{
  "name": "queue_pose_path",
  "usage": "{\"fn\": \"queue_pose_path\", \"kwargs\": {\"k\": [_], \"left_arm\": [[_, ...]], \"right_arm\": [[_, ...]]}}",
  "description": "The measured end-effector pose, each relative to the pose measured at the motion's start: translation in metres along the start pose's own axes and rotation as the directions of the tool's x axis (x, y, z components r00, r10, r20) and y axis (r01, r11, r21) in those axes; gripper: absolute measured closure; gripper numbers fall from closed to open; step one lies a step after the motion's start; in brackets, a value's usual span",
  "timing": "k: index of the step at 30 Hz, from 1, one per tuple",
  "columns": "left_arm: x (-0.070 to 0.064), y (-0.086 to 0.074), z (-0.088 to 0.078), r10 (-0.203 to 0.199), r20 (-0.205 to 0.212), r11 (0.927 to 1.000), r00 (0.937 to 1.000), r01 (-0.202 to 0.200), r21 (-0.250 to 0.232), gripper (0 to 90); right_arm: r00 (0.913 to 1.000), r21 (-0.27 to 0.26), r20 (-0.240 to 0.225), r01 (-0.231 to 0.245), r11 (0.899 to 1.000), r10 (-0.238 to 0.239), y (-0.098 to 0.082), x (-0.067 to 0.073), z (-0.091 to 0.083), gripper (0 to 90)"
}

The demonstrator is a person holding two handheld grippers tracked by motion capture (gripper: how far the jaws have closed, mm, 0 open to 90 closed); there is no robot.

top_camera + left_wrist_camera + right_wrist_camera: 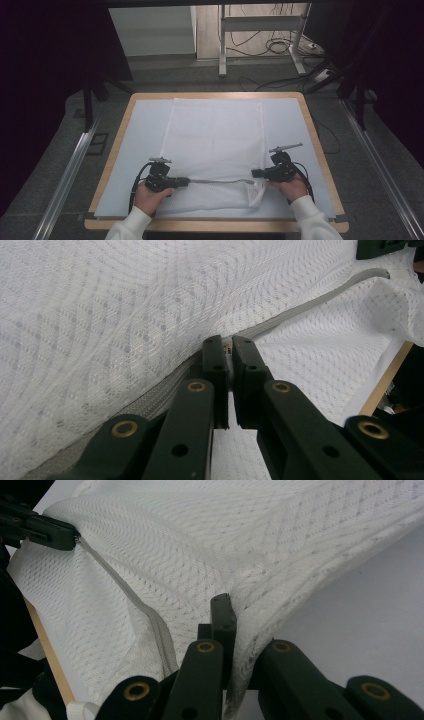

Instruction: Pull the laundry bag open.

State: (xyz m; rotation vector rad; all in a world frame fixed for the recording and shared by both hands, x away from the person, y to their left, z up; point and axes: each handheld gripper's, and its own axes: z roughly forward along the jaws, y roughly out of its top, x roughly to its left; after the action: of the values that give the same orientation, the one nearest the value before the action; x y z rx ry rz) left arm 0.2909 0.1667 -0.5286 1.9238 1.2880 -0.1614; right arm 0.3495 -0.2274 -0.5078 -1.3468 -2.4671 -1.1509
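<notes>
Mesh bag (212, 145) lies near our desk's (320, 150) front edge. Our left tongs (184, 182) pinch its zipper pull (229, 349); right tongs (256, 173) clamp its corner hem (250, 630). Bare desk flanks both sides.

Wooden-edged table (320, 145), white mat (145, 125), floor cables (280, 47)

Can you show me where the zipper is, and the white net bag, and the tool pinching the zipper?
Zipper (215, 181), high view, middle of its grey line.
White mesh bag (215, 135), high view, flat middle.
Left tool (230, 347), left gripper view, between its tips.
</notes>
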Motion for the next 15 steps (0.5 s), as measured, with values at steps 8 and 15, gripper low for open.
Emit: {"fn": "queue_pose_path", "kwargs": {"k": [8, 15], "left_arm": [[0.004, -0.003, -0.006, -0.014, -0.009, 0.9999, 0.9999, 0.014, -0.009, 86.2], [0.01, -0.006, -0.011, -0.023, -0.012, 0.9996, 0.9997, 0.022, -0.015, 86.1]], "right_arm": [[1.0, 0.0, 0.002, -0.001, 1.0, 0.001, 0.0, 0.0, 0.0, 88.4], [1.0, 0.001, 0.004, 0.001, 1.0, -0.001, 0.0, 0.0, 0.0, 88.4]]}}
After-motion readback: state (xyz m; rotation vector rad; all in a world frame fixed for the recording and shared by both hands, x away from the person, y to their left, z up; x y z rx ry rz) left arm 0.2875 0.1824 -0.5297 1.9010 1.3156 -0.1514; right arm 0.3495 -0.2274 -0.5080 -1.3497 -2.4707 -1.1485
